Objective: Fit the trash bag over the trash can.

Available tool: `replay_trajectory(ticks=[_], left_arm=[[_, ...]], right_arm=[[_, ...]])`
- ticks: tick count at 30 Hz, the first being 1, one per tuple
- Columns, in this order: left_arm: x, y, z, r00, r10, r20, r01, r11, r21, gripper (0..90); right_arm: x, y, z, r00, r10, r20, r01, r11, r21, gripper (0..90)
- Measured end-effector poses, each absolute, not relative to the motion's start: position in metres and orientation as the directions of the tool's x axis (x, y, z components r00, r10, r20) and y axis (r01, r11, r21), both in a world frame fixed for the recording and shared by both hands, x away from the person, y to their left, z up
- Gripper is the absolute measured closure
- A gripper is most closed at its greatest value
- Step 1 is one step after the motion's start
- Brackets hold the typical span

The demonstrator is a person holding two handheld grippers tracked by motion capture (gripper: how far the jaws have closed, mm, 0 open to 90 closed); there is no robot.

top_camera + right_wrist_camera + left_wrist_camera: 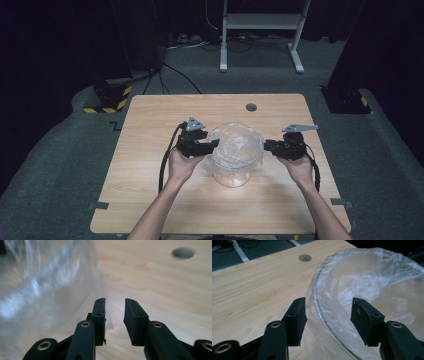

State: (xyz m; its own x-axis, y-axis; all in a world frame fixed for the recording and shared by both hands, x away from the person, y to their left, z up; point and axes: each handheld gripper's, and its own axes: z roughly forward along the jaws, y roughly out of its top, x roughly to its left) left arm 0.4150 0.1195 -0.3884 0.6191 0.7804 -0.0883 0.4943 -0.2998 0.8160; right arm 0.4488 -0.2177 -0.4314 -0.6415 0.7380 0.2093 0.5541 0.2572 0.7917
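Clear bowl (235, 155) lined with a thin plastic bag (372, 282), mid-tabletop (150, 150), flanked by both tools. Left tool (328, 315) straddling the bagged rim, jaws apart, one inside, one outside, not pressing. Right tool (115, 315) just beside the bowl's outer wall, jaws slightly apart, gripping nothing. Both hands low and level, pointing inward. Crumpled film inside the bowl.

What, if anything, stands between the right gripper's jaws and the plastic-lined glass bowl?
Nothing visible. The right gripper sits beside the plastic liner of the glass bowl, jaws open, with bare table between them.
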Motion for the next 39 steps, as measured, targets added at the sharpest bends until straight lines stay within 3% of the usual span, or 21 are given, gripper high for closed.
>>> replay_trajectory(ticks=[9, 17, 24, 31, 39], left_arm=[[0.404, 0.121, -0.379, 0.664, 0.737, -0.127, 0.494, -0.304, 0.815, 37.8], [0.394, 0.106, -0.363, 0.732, 0.671, -0.115, 0.444, -0.343, 0.828, 35.2], [0.393, 0.078, -0.369, 0.819, 0.555, -0.149, 0.437, -0.433, 0.789, 33.5], [0.387, 0.071, -0.377, 0.841, 0.516, -0.162, 0.436, -0.468, 0.769, 36.7], [0.381, 0.075, -0.377, 0.854, 0.494, -0.165, 0.43, -0.488, 0.76, 40.0]], right_arm=[[0.444, -0.204, -0.382, -0.677, 0.721, 0.145, 0.443, 0.242, 0.863, 59.5], [0.455, -0.159, -0.384, -0.72, 0.693, 0.045, 0.426, 0.389, 0.817, 44.8], [0.463, -0.147, -0.386, -0.749, 0.66, 0.049, 0.45, 0.452, 0.77, 30.9], [0.47, -0.142, -0.389, -0.751, 0.659, 0.043, 0.479, 0.498, 0.723, 29.7], [0.483, -0.137, -0.388, -0.675, 0.738, 0.002, 0.537, 0.489, 0.687, 31.5]])
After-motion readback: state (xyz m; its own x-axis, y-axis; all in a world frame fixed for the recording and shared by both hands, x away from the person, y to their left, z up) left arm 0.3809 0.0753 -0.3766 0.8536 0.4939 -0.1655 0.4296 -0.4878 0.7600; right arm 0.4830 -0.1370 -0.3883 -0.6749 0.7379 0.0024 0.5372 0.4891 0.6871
